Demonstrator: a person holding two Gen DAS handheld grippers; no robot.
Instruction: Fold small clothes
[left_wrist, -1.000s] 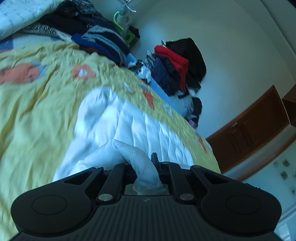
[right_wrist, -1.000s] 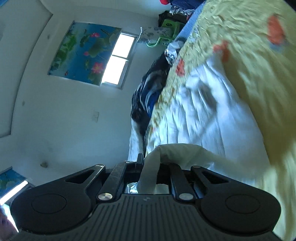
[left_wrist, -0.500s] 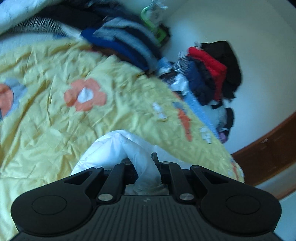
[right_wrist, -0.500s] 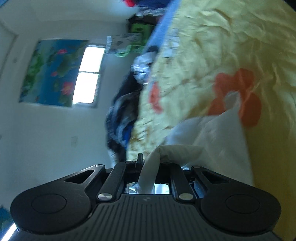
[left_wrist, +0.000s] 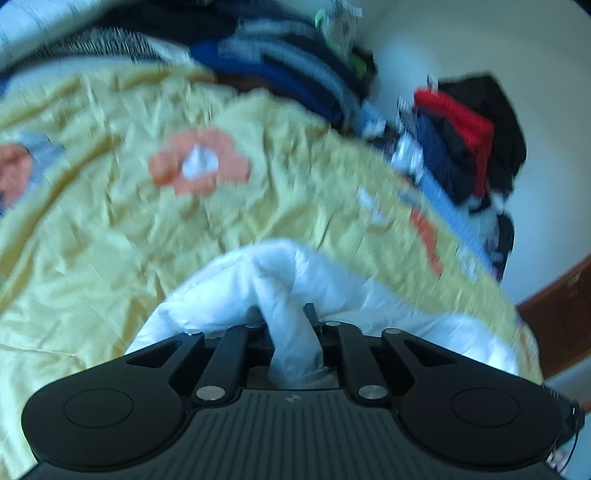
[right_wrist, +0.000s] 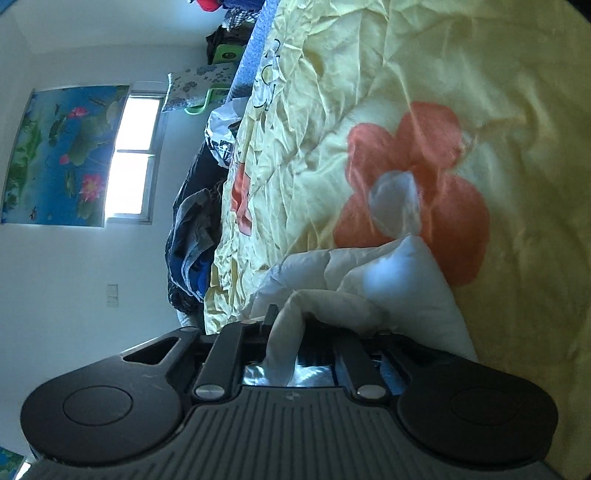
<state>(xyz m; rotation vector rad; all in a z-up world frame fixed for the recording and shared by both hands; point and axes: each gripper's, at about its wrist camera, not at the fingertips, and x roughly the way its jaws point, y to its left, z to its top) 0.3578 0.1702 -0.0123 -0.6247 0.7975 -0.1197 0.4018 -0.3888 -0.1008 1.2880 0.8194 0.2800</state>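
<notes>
A small white garment lies bunched on a yellow bedsheet with orange flowers. My left gripper is shut on a pinched fold of it; white cloth runs back between the jaws. In the right wrist view, my right gripper is shut on another edge of the same white garment, which lies folded over just ahead of the jaws, below an orange flower on the yellow sheet. Most of the garment is hidden behind the gripper bodies.
Piles of dark, blue and red clothes line the bed's far edge against the wall. A wooden cabinet stands at right. In the right wrist view a window, a lotus poster and a clothes heap show beside the bed.
Both grippers have carried the held edges across the bed. The spread white garment now lies doubled over and bunched close to the jaws, showing far less of its area than before.
</notes>
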